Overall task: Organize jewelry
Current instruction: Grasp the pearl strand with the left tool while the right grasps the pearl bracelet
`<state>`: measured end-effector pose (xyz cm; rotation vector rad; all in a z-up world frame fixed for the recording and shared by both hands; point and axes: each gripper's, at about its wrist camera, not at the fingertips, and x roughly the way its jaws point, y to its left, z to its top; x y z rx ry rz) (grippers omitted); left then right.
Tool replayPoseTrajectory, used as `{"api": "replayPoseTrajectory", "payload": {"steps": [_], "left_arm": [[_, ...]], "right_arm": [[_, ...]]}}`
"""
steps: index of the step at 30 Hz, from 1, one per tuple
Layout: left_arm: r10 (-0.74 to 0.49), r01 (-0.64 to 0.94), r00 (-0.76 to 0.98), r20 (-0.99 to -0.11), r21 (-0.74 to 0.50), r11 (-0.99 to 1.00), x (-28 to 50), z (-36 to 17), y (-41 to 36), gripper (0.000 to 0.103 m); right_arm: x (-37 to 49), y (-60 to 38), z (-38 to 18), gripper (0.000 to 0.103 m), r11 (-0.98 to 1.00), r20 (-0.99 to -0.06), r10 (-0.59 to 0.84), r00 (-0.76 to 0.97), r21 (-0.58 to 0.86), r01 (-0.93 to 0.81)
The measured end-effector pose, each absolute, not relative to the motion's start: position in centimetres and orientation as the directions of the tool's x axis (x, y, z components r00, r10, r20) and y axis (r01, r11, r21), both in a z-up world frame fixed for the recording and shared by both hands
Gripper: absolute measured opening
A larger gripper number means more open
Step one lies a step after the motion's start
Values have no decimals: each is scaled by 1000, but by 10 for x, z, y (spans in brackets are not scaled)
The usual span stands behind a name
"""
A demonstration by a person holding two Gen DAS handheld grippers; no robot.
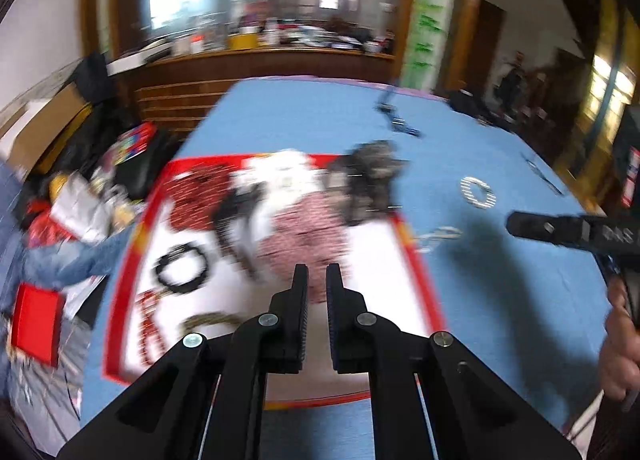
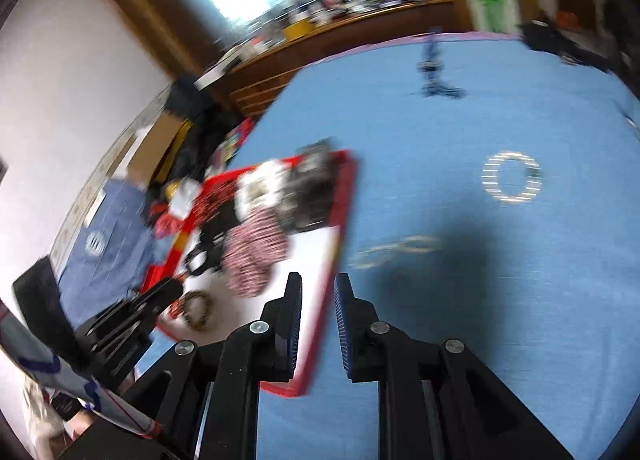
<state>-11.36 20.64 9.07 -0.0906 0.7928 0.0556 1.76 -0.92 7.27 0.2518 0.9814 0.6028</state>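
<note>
A red-rimmed white tray [image 1: 416,260] [image 2: 348,196] lies on the blue table and holds heaps of jewelry. Among them are a pink bead pile [image 1: 304,236] [image 2: 256,256], a dark tangle [image 1: 368,180] [image 2: 308,192], a black bracelet [image 1: 162,274] and a gold-brown bracelet [image 1: 212,318] [image 2: 206,318]. A silver bangle [image 1: 468,184] [image 2: 490,176] and a pale chain [image 1: 438,238] [image 2: 396,250] lie on the cloth right of the tray. My left gripper [image 1: 317,272] hovers over the tray, shut and empty. My right gripper [image 2: 318,280] [image 1: 514,224] hangs above the tray's right edge, its jaws slightly apart with nothing between them. Everything is motion-blurred.
A dark blue object [image 1: 396,116] [image 2: 434,72] lies near the table's far edge. A person's hand [image 1: 618,344] holds the right gripper. Beyond the table's left edge are a red box [image 1: 36,324], bags and clutter. A wooden counter stands behind.
</note>
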Motion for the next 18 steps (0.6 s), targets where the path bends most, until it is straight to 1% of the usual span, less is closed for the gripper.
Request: {"api": "replayPoseTrajectory", "payload": {"steps": [1,2,3,5,7,9,11,15,18], "left_arm": [[-7,-52,698,-716,-61,997,-110,92,195,9],[-43,-6,690,-722,-64,998,-104,93,182,12],[-83,46,679,-729,-70,996,-97,94,169,19],[-132,122,653,-746,-68,990,-83,93,144,26],[-150,182,617,-772,-45,982,-66,89,120,26],[-181,239,568,-802,-50,970,-42,79,100,26],[-177,238,516,-838,-58,970,-19,67,92,26],[-116,206,425,-898,-29,978,26,40,87,26],[-102,193,389,-916,-27,981,41,29,87,26]], "right_arm": [[21,-21,71,18,819,-702,572,423,465,-335],[24,-34,69,18,829,-705,560,436,469,-305],[26,-44,66,18,836,-708,549,444,473,-280],[28,-64,61,18,841,-710,538,454,485,-239],[28,-75,60,18,843,-711,534,458,493,-217],[27,-89,58,18,842,-708,532,465,501,-200],[25,-100,57,18,842,-705,528,474,506,-187],[21,-120,54,18,836,-695,530,485,523,-165],[19,-135,52,18,831,-688,533,493,536,-149]]}}
